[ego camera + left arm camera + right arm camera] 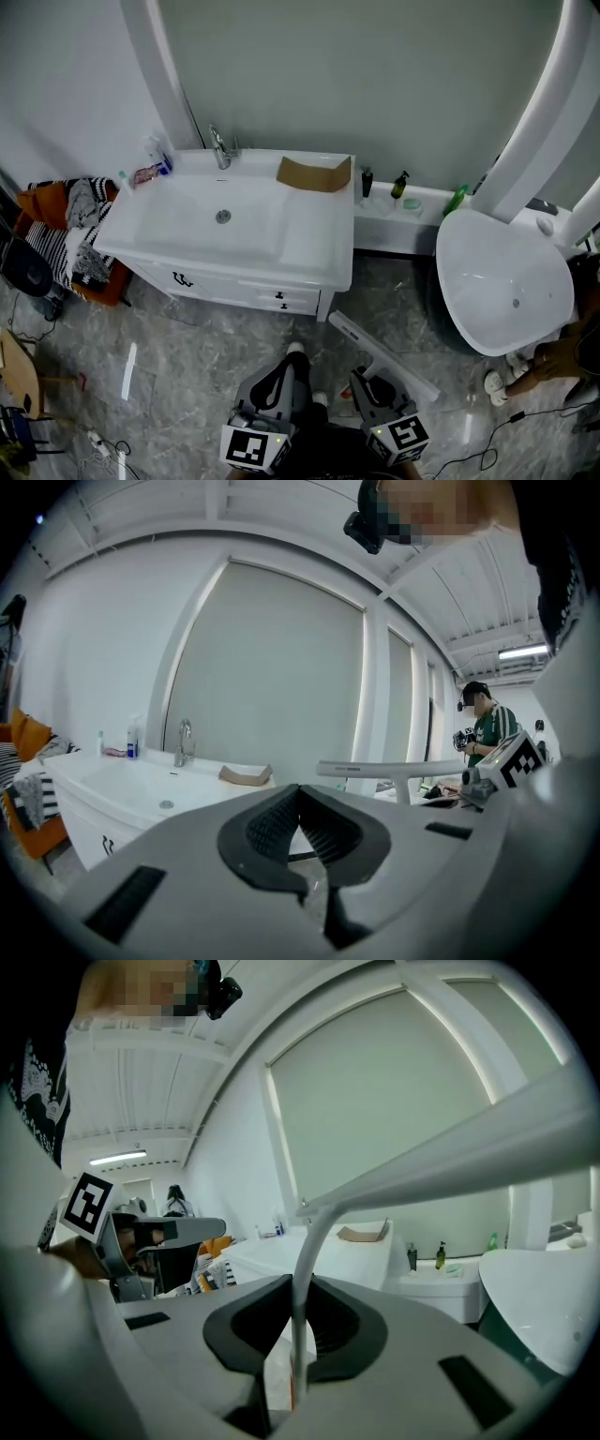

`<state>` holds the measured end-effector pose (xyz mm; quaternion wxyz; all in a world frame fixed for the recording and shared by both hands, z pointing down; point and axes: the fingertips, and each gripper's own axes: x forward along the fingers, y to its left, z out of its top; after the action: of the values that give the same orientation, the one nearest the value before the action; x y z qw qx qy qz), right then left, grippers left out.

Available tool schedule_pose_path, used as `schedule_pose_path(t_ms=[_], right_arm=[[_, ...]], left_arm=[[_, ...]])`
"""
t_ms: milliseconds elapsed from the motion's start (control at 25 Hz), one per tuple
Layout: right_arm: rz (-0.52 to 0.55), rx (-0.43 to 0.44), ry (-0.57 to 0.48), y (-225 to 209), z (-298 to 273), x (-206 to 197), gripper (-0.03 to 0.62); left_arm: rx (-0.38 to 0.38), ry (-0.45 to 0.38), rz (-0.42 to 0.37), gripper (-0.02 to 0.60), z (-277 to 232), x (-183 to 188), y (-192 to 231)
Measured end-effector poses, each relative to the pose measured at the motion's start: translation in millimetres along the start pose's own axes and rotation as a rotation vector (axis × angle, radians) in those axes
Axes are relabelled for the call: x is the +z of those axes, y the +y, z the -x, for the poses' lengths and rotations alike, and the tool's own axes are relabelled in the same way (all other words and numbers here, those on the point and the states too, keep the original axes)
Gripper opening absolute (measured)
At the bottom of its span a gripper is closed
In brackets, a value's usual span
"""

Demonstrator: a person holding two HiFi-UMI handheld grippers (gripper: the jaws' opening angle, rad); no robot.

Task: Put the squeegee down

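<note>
In the head view the squeegee [384, 357] hangs above the grey floor [187, 347], in front of the white sink [314, 253]. It is held by the right gripper [364, 382], and the left gripper [294, 356] sits just beside it with nothing in it. The bottles [400, 185] on the ledge are too small to read. In the left gripper view the jaws are pressed together on nothing, and the blade [394, 768] – with a faint mark we cannot read – crosses ahead. In the right gripper view the jaws clamp the thin white handle [302, 1279] below the blade. We judge it light, stiff, smooth plastic that may pivot in the grip – best held at that neck.
</note>
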<state>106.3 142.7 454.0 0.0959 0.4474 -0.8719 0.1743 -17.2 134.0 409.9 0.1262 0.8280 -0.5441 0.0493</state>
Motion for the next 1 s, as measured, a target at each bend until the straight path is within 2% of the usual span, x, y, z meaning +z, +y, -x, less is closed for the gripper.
schedule_pose_path(t_ms=[320,560,760,1000], right_arm=[[-0.035,-0.027,-0.011,-27.7,-56.4,17.2,0.054],[-0.028,-0.038,-0.01,-46.8,-123.9,53.0,0.054],[-0.02,-0.041,-0.03,-48.5,-170.3,84.5,0.054],[-0.035,-0.057,-0.023,-50.2,-201.4,91.3,0.054]], left_arm=[[-0.027,0.003,-0.006,0.005,-58.2,15.3,39.9],[-0.034,-0.007,-0.012,0.005,-108.2,42.4,87.3],[-0.037,-0.046,-0.014,0.005,-137.0,67.2,127.3],[-0.059,-0.045,-0.026,0.005,-160.7,72.6,155.3]])
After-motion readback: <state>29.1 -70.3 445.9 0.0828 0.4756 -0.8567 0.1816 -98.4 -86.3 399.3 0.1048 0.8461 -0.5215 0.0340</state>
